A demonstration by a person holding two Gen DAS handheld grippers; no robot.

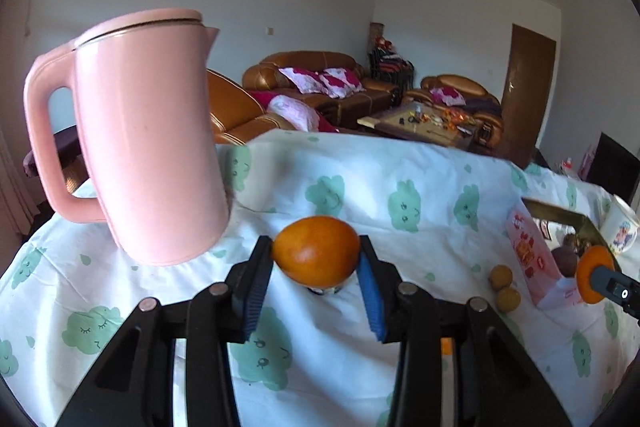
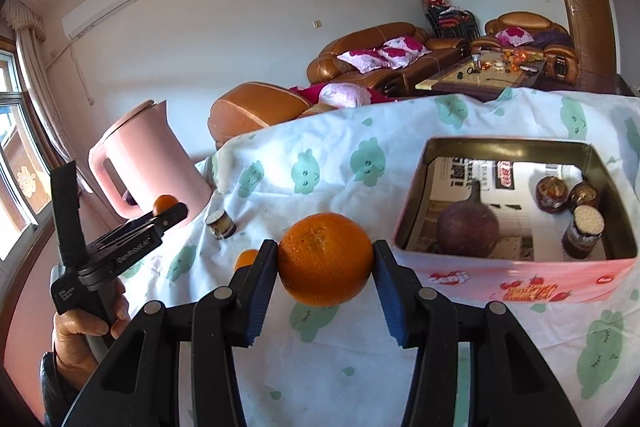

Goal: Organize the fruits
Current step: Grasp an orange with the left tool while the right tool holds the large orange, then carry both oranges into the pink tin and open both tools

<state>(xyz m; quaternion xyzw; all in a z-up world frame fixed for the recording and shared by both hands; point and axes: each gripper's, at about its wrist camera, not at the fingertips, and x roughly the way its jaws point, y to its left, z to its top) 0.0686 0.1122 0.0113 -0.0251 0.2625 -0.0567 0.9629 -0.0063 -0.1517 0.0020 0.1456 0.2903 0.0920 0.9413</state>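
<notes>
Left gripper [image 1: 316, 259] clamped on a smooth orange fruit [image 1: 317, 255], pink kettle [image 1: 140, 131] just left of it, right gripper [image 2: 325, 259] gripping a dimpled orange [image 2: 326, 259] above the tabletop [image 2: 320, 155], pink tin [image 2: 516, 267] of dark fruit just right.

A table under a white cloth [image 2: 340, 147] with green clouds carries a pink kettle [image 1: 148, 147] left of the left jaws, a pink tin [image 2: 516, 279] right of the right jaws, a small jar [image 2: 221, 225] between kettle and tin — and loose small fruits [image 1: 505, 287].
</notes>
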